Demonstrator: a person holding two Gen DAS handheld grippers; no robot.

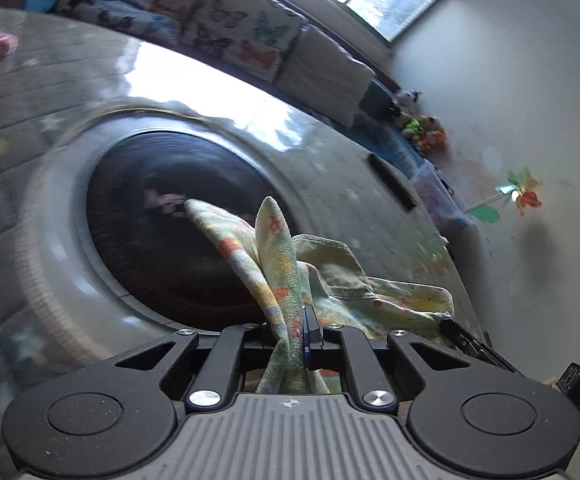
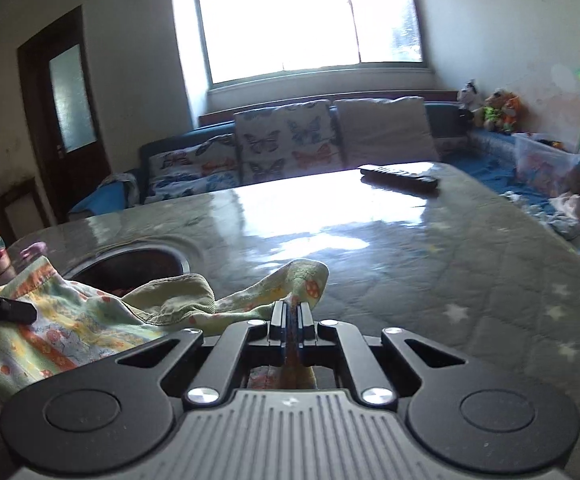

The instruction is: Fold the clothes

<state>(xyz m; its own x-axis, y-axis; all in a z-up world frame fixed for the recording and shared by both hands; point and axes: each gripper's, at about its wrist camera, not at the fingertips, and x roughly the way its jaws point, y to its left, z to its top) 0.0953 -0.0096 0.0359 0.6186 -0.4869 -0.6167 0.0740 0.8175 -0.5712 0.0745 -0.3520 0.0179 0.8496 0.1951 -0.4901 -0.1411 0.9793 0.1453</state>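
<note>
At lower centre of both views, each hand-held gripper, left (image 1: 292, 336) and right (image 2: 292, 320), is clamped on the printed garment (image 2: 70, 328); only the right view shows the remote (image 2: 398, 176) on the tabletop (image 2: 410, 248).

A bright window (image 2: 310, 20) fills the upper centre of the right wrist frame, above a blue sofa (image 2: 170, 168) with butterfly cushions (image 2: 286, 140). A dark door (image 2: 66, 108) stands at left; pale walls (image 2: 490, 20) elsewhere.

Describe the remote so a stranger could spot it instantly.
Start at the big grey quilted table in front of the butterfly-cushion sofa. At its far edge, near the window side, lies the remote: flat, black, slim. It is the only dark bar lying on the tabletop, far from the patterned garment.
</note>
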